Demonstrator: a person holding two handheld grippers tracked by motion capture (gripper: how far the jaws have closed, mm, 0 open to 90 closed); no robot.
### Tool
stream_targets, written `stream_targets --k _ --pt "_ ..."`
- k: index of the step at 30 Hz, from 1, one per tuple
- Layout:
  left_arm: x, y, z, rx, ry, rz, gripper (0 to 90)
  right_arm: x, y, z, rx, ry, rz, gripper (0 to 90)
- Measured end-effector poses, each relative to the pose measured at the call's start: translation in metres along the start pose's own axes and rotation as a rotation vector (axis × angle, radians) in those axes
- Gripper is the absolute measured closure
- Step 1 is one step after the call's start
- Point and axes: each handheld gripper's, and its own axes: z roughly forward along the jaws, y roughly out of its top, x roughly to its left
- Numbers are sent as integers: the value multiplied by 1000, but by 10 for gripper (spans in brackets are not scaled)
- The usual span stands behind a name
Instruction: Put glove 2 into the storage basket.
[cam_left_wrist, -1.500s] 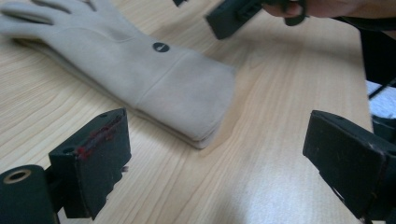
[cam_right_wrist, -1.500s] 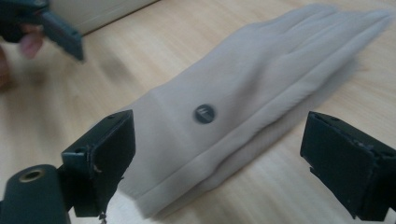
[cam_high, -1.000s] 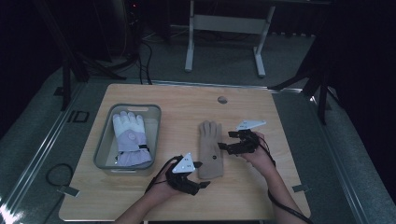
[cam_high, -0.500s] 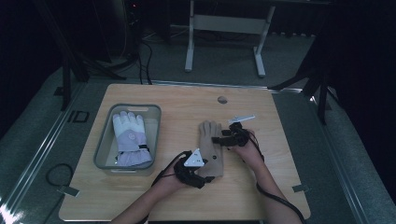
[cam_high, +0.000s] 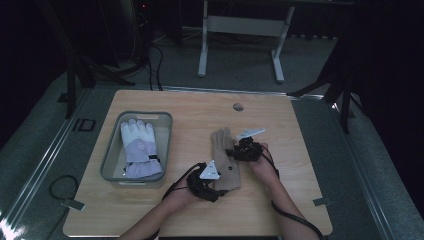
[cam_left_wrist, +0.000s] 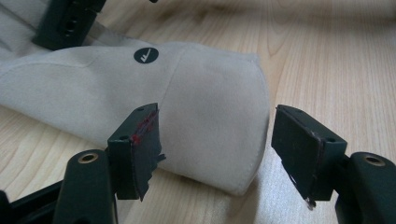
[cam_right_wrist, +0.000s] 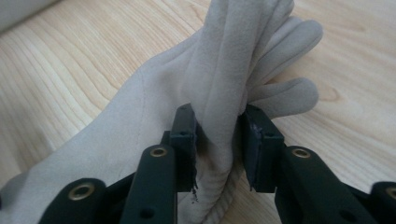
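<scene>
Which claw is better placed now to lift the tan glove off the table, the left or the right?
Probably the right claw: it is shut on a raised fold of the tan glove near its fingers. The left claw is open around the cuff, gripping nothing yet.

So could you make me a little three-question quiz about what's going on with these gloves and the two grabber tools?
1. True or false: the right gripper has its jaws pinched on a fold of the tan glove.
2. Where does the white and lilac glove lie?
A. on the bare table
B. in the grey bin
C. on top of the tan glove
3. Fill in: the left gripper has its jaws ____ on either side of the tan glove's cuff end.

Key
1. True: the cloth is bunched up between the two jaws.
2. B.
3. Open: there is a gap on each side and no squeeze yet.
</scene>
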Motion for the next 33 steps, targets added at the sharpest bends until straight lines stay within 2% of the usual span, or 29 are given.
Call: stream_targets --k 2,4,6,7,9,12,13,14,17,18,19,20,21,22,25,29,33 --pt "-2 0 1 12 7 9 325 2 0 0 1 -9 -1 687" --pt "-3 0 2 20 18 19 325 1 -1 0 -6 -7 19 687" --pt "-5 0 3 32 28 44 325 1 -1 0 -7 -7 23 687" --pt "-7 0 5 47 48 71 334 1 -1 0 -6 -9 29 687" --pt "-9 0 6 57 48 84 335 2 -1 0 -5 -11 32 687" --pt "-13 0 8 85 80 127 357 2 0 0 0 -14 30 687" --pt "-14 1 9 84 84 123 365 3 0 0 0 -17 26 687" --pt "-14 2 9 89 102 130 410 3 0 0 1 -19 25 687" --pt "-15 2 9 90 99 133 455 3 0 0 2 -20 29 687" --pt "-15 3 8 98 116 137 567 3 0 0 0 -19 33 688" --pt "-15 4 9 103 131 131 567 3 0 0 0 -19 33 688" --pt "-14 5 9 112 142 129 685 3 0 0 -2 -20 33 692" --pt "-13 6 9 116 159 126 685 3 0 0 -2 -20 33 692" --pt "-11 7 8 121 156 106 777 4 1 0 -1 -21 40 698" --pt "-8 9 8 125 135 82 803 5 2 0 -1 -20 49 705" --pt "-8 13 5 152 115 99 815 6 5 -1 2 -4 52 712" --pt "-8 17 -3 149 108 98 817 9 10 -5 -4 2 43 714"
